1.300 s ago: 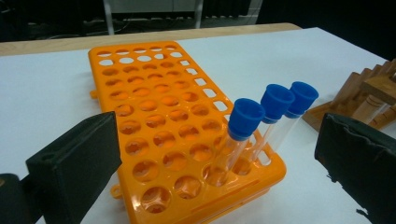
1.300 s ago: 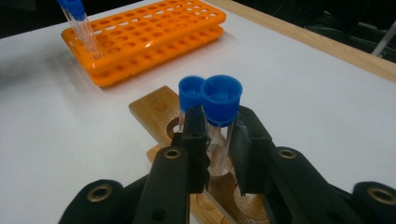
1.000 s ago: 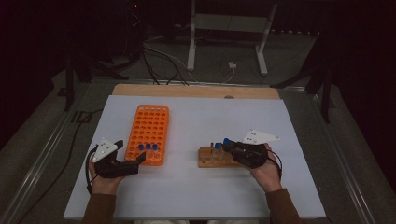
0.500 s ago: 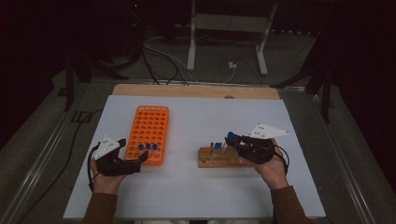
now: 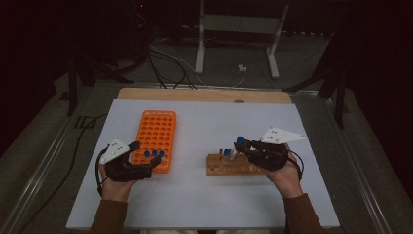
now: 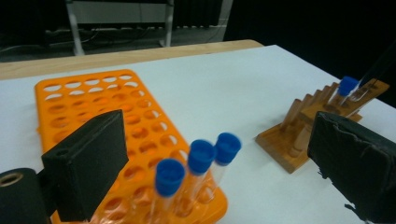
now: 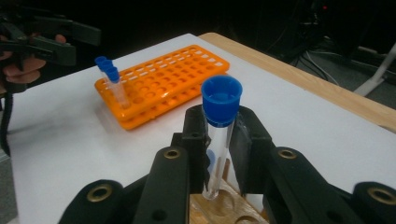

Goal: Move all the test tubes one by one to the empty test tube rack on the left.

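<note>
I count two racks on the worktop (image 5: 204,204), one orange rack (image 5: 157,139) and one wooden rack (image 5: 229,165), three blue-capped tubes (image 6: 201,163) standing in the orange one, two claws, and one more capped tube (image 7: 219,135) in my right claw (image 7: 219,154).

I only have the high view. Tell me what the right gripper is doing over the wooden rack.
Observer: The right gripper is shut on a clear tube with a blue cap; its bottom end hangs just above a hole of the wooden rack.
Operator: Report the left gripper.
Observer: The left gripper is open, its jaws having just closed a little, with nothing pressed between its pads.
Operator: Give me what stands in front of it.
Observer: Three blue-capped tubes stand side by side at the near end of the orange rack.
</note>
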A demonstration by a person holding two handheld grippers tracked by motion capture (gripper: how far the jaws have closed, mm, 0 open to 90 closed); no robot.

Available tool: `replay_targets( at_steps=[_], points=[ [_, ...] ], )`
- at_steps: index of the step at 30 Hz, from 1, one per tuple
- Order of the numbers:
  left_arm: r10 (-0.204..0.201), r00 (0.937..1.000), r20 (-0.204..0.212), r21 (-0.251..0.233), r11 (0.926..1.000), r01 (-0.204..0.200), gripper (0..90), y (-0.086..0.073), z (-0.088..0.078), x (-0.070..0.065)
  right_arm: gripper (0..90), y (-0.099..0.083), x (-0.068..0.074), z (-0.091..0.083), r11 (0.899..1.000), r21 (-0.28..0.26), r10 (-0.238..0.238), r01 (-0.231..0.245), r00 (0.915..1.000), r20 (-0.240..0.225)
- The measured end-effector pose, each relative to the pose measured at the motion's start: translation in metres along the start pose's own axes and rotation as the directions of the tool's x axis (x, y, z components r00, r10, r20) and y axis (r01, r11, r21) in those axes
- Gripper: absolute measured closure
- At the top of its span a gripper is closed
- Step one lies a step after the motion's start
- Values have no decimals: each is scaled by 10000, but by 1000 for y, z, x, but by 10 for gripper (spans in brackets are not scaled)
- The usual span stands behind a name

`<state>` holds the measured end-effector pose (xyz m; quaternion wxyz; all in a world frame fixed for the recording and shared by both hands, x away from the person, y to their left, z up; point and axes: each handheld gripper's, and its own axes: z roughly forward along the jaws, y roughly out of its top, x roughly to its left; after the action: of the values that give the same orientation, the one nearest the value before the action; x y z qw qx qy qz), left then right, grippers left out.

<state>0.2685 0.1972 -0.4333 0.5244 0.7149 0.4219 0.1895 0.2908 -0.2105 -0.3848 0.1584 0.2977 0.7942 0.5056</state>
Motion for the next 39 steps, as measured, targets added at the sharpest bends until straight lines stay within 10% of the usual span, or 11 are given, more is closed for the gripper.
replay_targets(
  at_steps=[26, 39],
  points=[
    [1021, 9804, 1685, 246, 9939, -1078, 125, 20, 36, -51, 764, 17, 31, 42, 9994, 145, -298, 315, 9942, -1034],
    [1606, 9577, 2388, 331, 9843, -1733, 407, 21, 54, -71, 764, 23, 43, 58, 9989, 197, -395, 426, 9898, -1367]
  ],
)
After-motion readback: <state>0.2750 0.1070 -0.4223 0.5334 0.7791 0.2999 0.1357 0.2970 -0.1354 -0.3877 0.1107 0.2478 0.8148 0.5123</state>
